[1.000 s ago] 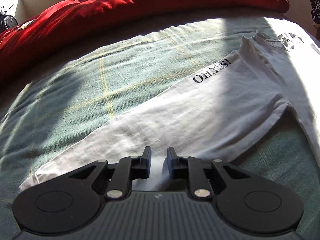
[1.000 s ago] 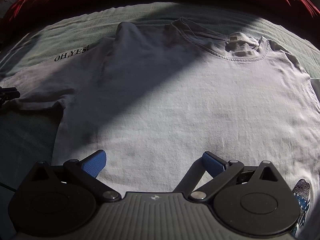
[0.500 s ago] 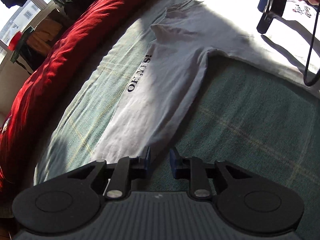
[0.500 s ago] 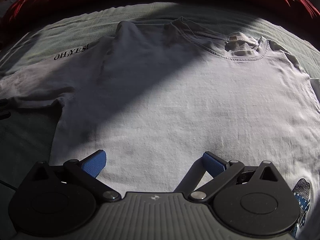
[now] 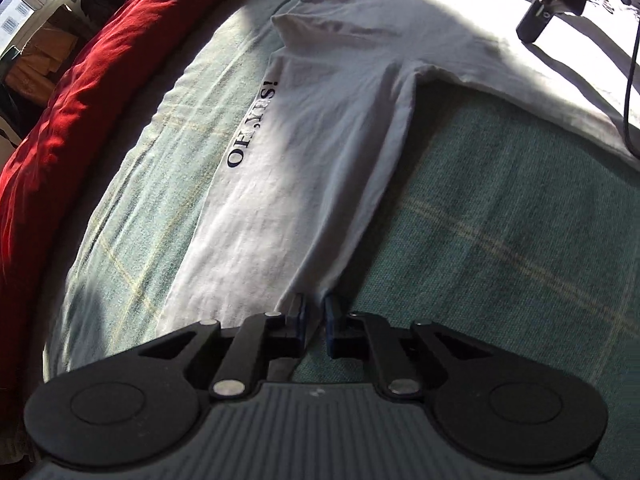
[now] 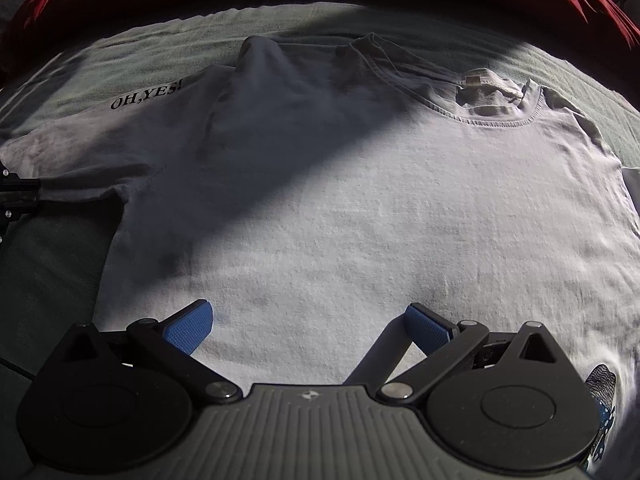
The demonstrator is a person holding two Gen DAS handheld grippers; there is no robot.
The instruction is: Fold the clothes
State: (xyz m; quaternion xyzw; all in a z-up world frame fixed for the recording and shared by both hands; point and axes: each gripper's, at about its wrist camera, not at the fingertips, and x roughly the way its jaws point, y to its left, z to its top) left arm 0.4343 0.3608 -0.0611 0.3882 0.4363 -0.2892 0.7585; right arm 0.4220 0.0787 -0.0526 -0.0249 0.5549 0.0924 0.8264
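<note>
While the bed (image 5: 500, 208) carries a green plaid cover, a red duvet (image 5: 80, 92) lies bunched along its far edge. A white T-shirt (image 6: 360, 200) lies spread flat on the cover, neckline toward the duvet, with one sleeve (image 5: 304, 168) printed "OH,YES!" extended to the side. The right gripper (image 6: 308, 326) hangs over the lower body of the shirt, jaws wide apart, nothing between them. The left gripper (image 5: 315, 316) sits at the sleeve's cuff corner, jaws drawn together and pinching the fabric edge between the blue pads.
</note>
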